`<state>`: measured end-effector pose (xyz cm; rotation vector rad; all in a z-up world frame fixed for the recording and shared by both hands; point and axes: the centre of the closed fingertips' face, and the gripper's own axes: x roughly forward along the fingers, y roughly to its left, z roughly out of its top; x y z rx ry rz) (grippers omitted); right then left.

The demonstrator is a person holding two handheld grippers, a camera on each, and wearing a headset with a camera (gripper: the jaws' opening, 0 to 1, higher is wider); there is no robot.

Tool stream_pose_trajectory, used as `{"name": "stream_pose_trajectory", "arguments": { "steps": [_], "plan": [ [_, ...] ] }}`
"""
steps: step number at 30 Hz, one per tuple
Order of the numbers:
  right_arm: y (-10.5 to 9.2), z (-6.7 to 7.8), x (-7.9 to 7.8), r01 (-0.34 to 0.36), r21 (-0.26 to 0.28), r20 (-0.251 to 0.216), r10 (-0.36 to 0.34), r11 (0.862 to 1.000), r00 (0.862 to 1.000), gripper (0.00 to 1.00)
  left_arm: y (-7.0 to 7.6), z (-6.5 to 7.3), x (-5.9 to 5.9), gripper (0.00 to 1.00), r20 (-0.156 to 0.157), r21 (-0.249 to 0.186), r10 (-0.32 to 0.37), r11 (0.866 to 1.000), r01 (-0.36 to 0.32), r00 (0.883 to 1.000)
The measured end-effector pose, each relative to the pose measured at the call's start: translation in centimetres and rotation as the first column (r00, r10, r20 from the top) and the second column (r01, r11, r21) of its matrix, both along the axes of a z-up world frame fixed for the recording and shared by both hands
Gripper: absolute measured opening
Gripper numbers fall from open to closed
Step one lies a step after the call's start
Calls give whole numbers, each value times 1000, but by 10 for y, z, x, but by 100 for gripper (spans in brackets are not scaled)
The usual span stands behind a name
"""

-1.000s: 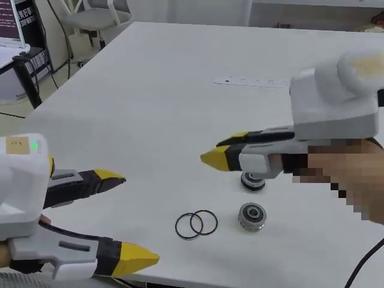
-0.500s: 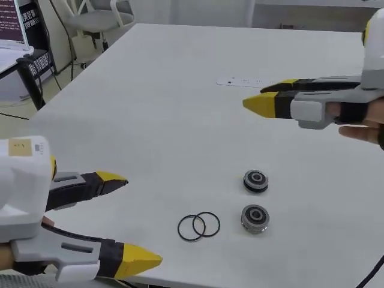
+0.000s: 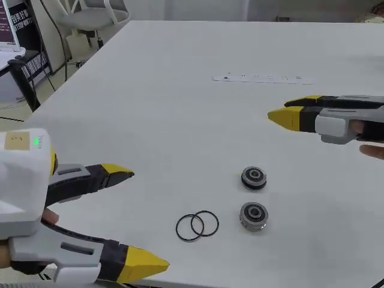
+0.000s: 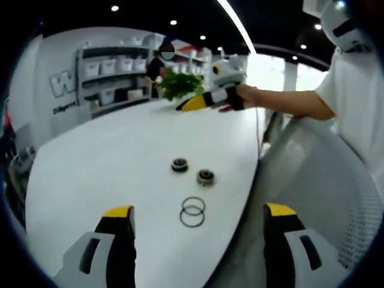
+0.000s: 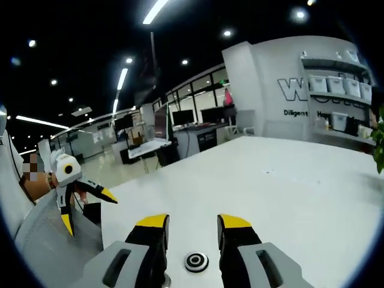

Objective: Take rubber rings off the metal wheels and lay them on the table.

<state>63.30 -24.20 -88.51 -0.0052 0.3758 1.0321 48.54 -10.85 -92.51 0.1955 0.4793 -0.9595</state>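
Hovering at far right, the right gripper (image 3: 281, 112) is empty, jaws narrowly apart. Two rubber rings (image 3: 197, 225) already lie just left of the metal wheels (image 3: 254, 216). The left gripper (image 3: 145, 218) waits near left, jaws wide. Next, probably check the wheels for remaining rings.

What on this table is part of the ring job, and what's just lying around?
Job: far metal wheel, near metal wheel, two rubber rings lying overlapped on the table.
Lying about: power strip, office chair beyond the table.
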Motion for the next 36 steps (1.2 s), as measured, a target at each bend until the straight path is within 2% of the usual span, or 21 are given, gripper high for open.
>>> {"name": "stream_pose_trajectory", "arguments": {
  "steps": [3, 6, 9, 12, 15, 17, 21, 23, 24, 25, 27, 30, 33, 34, 35, 36],
  "plan": [
    [-5, -10, 2, 9, -26, -13, -9, 1000, 1000, 30, -7, 14, 8, 90, 30, -11, -19, 1000, 19, 999],
    [-6, -22, 2, 3, -40, -29, -4, 999, 1000, 30, -13, 33, 21, 89, 75, -28, -31, 999, 34, 997],
    [-9, -45, 0, -13, -124, -42, 8, 992, 999, 31, -16, 42, 34, 87, 113, -8, -46, 999, 48, 993],
    [-8, -55, -1, -26, -140, -56, 18, 990, 998, 30, -20, 49, 48, 86, 132, 14, -66, 998, 65, 989],
    [-9, -65, -4, -41, -156, -81, 29, 987, 996, 29, -27, 59, 62, 83, 182, 45, -105, 994, 98, 978],
    [-10, -73, -5, -55, -181, -88, 39, 982, 995, 29, -36, 66, 70, 80, 205, 47, -128, 992, 121, 970],
    [-11, -86, -7, -70, -194, -105, 50, 978, 993, 28, -55, 74, 85, 84, 246, 48, -150, 989, 142, 958],
    [-10, -97, -12, -85, -191, -136, 59, 978, 989, 28, -65, 77, 94, 83, 266, 32, -162, 987, 159, 950],
    [-9, -100, -13, -89, -196, -138, 63, 977, 988, 29, -72, 81, 99, 83, 276, -2, -165, 985, 173, 947],
    [-9, -102, -14, -96, -205, -134, 69, 974, 989, 30, -77, 82, 102, 82, 277, -21, -165, 984, 178, 947],
    [-5, -102, -15, -104, -205, -117, 81, 973, 990, 31, -83, 83, 112, 82, 277, -32, -163, 983, 178, 947],
    [-2, -107, -17, -120, -214, -115, 97, 970, 989, 31, -91, 83, 123, 79, 293, -42, -165, 982, 185, 942],
    [-2, -112, -19, -131, -235, -114, 107, 963, 988, 32, -98, 82, 134, 75, 300, -75, -167, 977, 198, 939],
    [-1, -113, -19, -132, -236, -115, 107, 963, 988, 32, -100, 82, 136, 72, 295, -96, -163, 975, 199, 941],
    [-1, -114, -19, -134, -237, -115, 109, 962, 987, 32, -103, 82, 139, 70, 272, -152, -145, 970, 191, 951],
    [-1, -114, -19, -134, -238, -113, 109, 962, 988, 32, -104, 82, 142, 68, 258, -189, -128, 965, 180, 958]
  ]
}}
